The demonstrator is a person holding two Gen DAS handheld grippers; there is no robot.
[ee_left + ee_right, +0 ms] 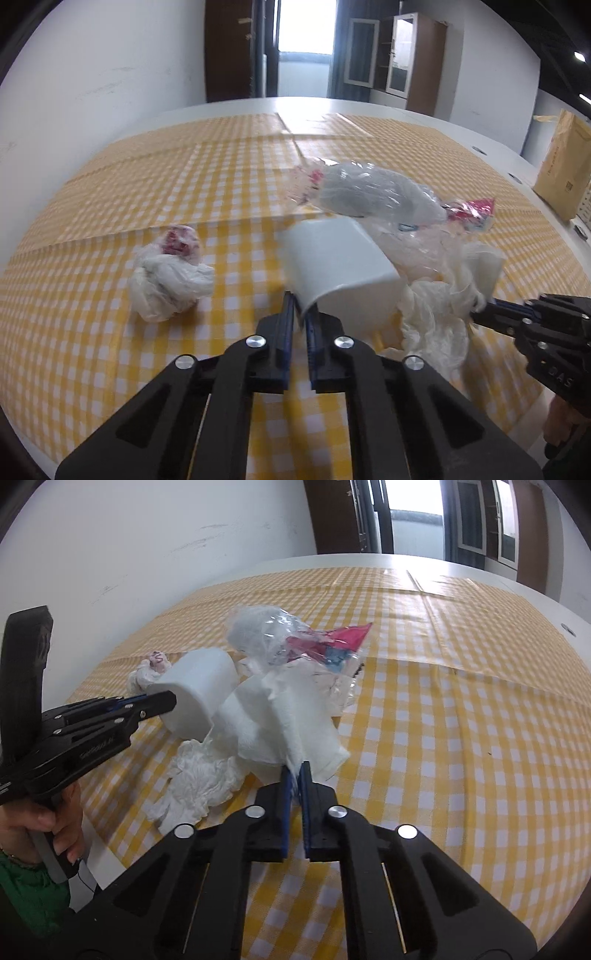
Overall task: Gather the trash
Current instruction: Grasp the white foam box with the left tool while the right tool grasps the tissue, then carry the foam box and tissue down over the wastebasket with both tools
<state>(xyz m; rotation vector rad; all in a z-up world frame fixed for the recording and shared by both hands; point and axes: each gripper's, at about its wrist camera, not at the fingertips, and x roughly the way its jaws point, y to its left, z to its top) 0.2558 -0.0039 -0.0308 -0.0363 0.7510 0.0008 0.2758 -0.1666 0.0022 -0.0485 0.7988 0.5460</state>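
Note:
A white paper cup (pixel 340 266) lies on its side on the yellow checked tablecloth (pixel 110 350). My left gripper (pixel 301 304) is shut on its rim; in the right wrist view the left gripper (pixel 168 701) pinches the cup (pixel 199 690) from the left. My right gripper (pixel 295 771) is shut on a white paper towel (pixel 288 720) and shows at the right edge of the left wrist view (pixel 476 315). Behind both lies a clear plastic bag (pixel 369 192) with red print. A crumpled white wad (pixel 170 273) with a red mark sits apart to the left.
Crumpled tissue (pixel 199 782) lies between the two grippers near the table's front edge. A brown paper bag (pixel 561 166) stands at the far right on the white table. A hand (pixel 44 823) with a green sleeve holds the left gripper. A white wall runs along the left.

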